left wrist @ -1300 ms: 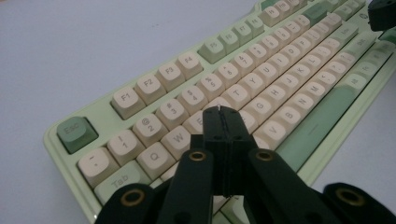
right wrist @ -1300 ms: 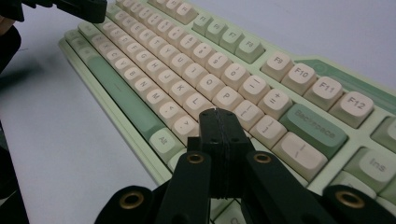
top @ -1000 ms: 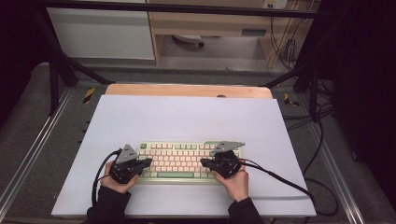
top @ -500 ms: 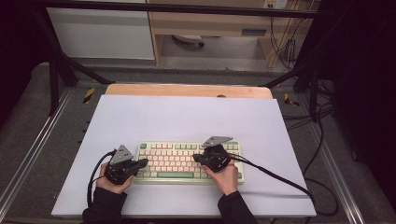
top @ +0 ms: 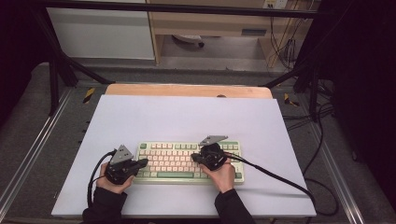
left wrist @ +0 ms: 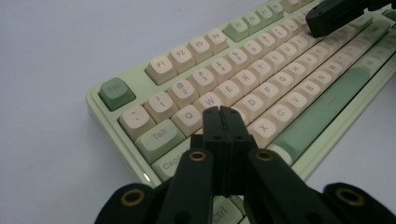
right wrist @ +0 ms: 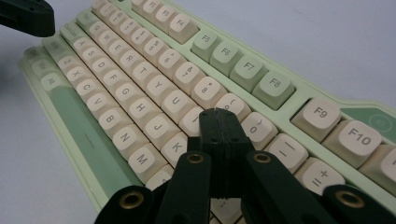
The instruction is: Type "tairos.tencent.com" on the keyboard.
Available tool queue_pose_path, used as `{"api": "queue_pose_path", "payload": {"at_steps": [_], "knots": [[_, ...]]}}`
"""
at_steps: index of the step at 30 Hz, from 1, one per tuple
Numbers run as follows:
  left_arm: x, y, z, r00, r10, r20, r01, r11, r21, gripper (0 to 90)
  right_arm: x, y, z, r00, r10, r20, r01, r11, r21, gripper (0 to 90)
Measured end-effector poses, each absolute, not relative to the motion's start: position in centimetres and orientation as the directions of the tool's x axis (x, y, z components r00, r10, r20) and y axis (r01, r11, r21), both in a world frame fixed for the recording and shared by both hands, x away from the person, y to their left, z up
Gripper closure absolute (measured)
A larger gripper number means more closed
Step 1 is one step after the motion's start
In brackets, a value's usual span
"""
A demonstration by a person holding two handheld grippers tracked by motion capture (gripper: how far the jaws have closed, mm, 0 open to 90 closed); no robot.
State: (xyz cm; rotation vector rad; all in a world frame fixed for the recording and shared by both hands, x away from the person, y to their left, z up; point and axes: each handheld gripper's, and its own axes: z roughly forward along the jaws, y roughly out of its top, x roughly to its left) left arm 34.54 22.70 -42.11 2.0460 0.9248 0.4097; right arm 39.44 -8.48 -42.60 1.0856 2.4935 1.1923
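- The pale green plastic keyboard with cream and green keycaps [top: 189,161] lies flat near the person's edge of the lilac table mat [top: 187,116], long side facing the person; the work in hand looks like key pressing with closed tips.
- The left gripper [left wrist: 223,122], black with its two jaws pressed together and holding nothing, hovers over the keyboard's left end, its tip above the cream keys just below the Q key [left wrist: 191,115] and beside the Tab key [left wrist: 159,136].
- The right gripper [right wrist: 219,125], likewise pinched closed and empty, sits over the keyboard's right half, its tip by the cream keys between the J key [right wrist: 161,126] and the 0 key [right wrist: 259,126].
- To press well, I would keep each pair of jaws closed so the tip acts as one blunt finger, centre it over a single keycap, and come straight down.
- A slanted approach risks catching two neighbouring caps, since the keys sit tightly together.
- Light, short presses should keep the keyboard from sliding on the mat.
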Motion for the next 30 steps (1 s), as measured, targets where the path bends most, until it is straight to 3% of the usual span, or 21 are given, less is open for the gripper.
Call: {"api": "queue_pose_path", "payload": {"at_steps": [13, 30], "knots": [[34.6, 22.8, -42.1, 0.674, 0.737, -0.042, 0.464, -0.379, 0.801, 90.0, 39.4, -8.4, -42.7, -0.719, 0.681, 0.138, 0.542, 0.425, 0.725, 90.0], [34.5, 22.7, -41.9, 0.673, 0.738, -0.039, 0.46, -0.378, 0.803, 90.0, 38.0, -10.0, -40.3, -0.741, 0.663, 0.11, 0.501, 0.437, 0.747, 90.0]]}}
